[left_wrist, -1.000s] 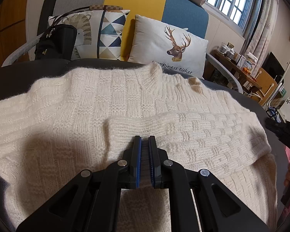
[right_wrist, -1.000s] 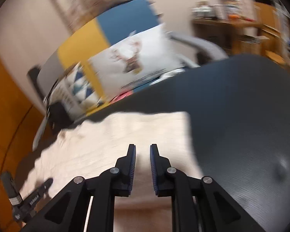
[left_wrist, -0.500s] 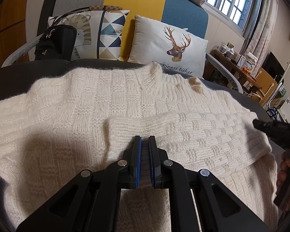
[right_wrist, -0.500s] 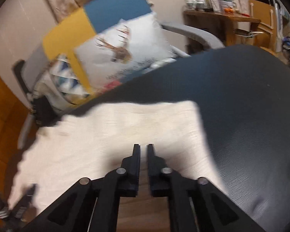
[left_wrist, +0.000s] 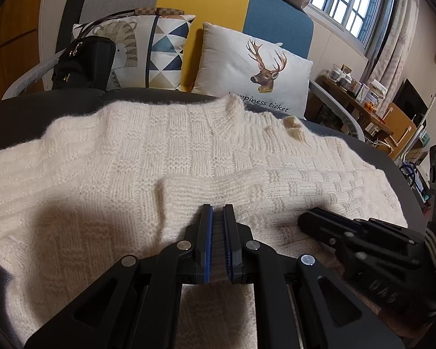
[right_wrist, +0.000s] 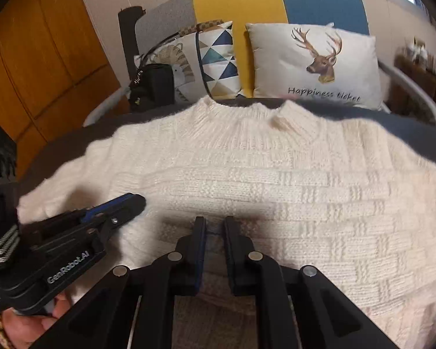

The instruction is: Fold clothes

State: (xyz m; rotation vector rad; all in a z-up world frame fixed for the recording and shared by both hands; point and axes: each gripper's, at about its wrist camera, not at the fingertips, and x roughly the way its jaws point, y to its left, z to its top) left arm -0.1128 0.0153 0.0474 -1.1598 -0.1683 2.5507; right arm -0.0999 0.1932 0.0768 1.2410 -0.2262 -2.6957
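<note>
My right gripper (right_wrist: 215, 229) has swung in from the bare side of the dark table (left_wrist: 29, 110) and now hovers low over the cream knit sweater (left_wrist: 130, 168), just beside my left gripper (left_wrist: 217, 218). The sweater lies spread flat, collar toward the sofa cushions (left_wrist: 255, 67), with one sleeve (left_wrist: 290, 192) folded across the chest. My left jaws are clamped shut at that sleeve's cuff end, unmoved; whether knit is pinched between them I cannot tell. My right jaws stand narrow, nothing between them. I judge the sleeve fold is settled and both grippers are placed for the next fold.
</note>
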